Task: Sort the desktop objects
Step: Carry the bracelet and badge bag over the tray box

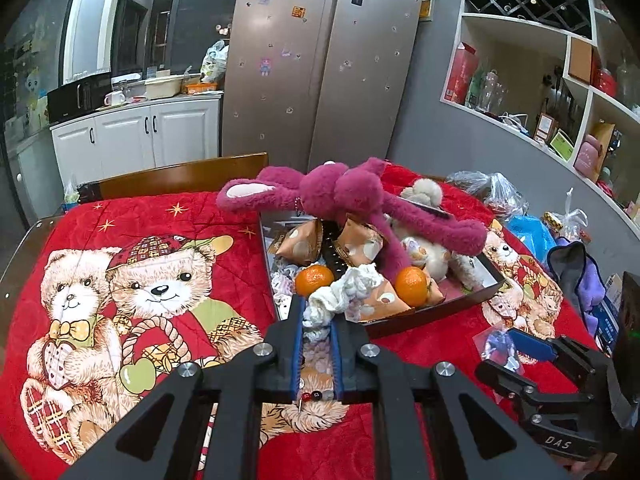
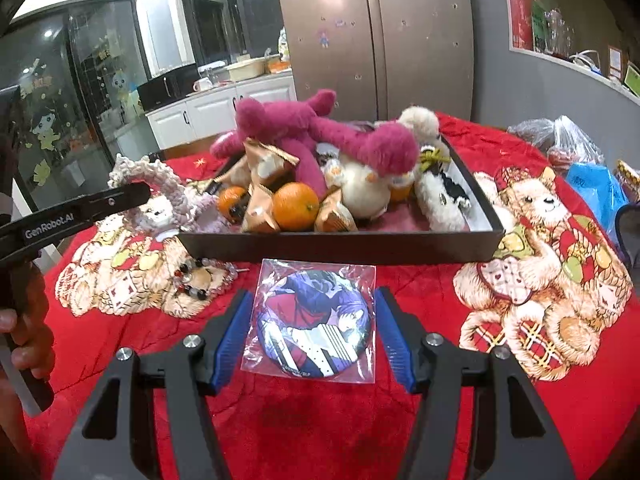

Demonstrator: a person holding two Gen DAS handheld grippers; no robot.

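both views are evenly lit by indoor ceiling light; strong fisheye bending and dark vignetting are seen at edges.

A tall steel two-door fridge (image 1: 320, 68) dotted with stickers stands behind the table. To its left, white cabinets (image 1: 136, 136) carry a cluttered counter with a mug (image 1: 114, 99). White wall shelves (image 1: 532, 60) on the right hold boxes and jars. A wooden chair back (image 1: 180, 176) stands at the table's far edge.
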